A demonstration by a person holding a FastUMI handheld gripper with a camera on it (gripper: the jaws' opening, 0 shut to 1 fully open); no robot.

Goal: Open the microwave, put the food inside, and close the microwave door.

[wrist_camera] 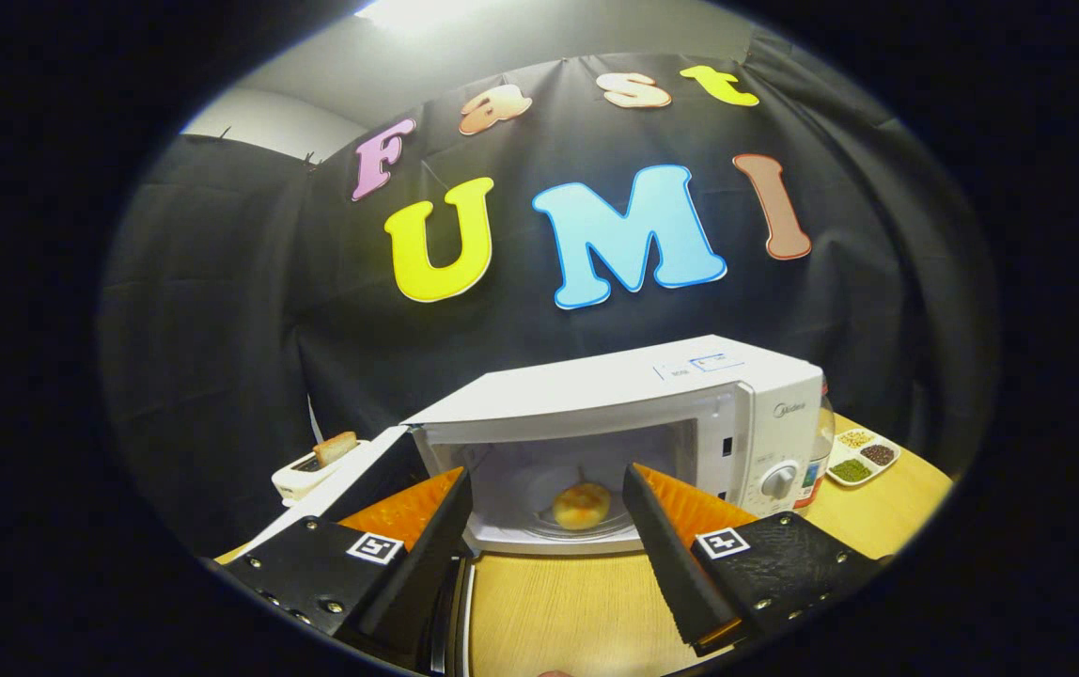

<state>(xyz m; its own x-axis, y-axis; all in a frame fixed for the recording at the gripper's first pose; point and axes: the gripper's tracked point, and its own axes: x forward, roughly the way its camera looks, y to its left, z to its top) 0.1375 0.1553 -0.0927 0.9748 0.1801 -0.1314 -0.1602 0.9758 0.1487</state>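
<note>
Fingers (547, 484) sitting wide apart, gripping nothing. Food (581, 505) resting inside the microwave (690, 414) at 12 o'clock; door (351, 475) hanging open at 10. Risk: swinging fingers clipping the door edge, slamming it.

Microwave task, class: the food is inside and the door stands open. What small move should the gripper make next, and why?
Probably swing over to the open door on the left and start pushing it shut. The bun already sits on the glass plate inside the microwave, beyond the fingertips, and the gripper is open with nothing between its fingers, so only closing remains.
</note>
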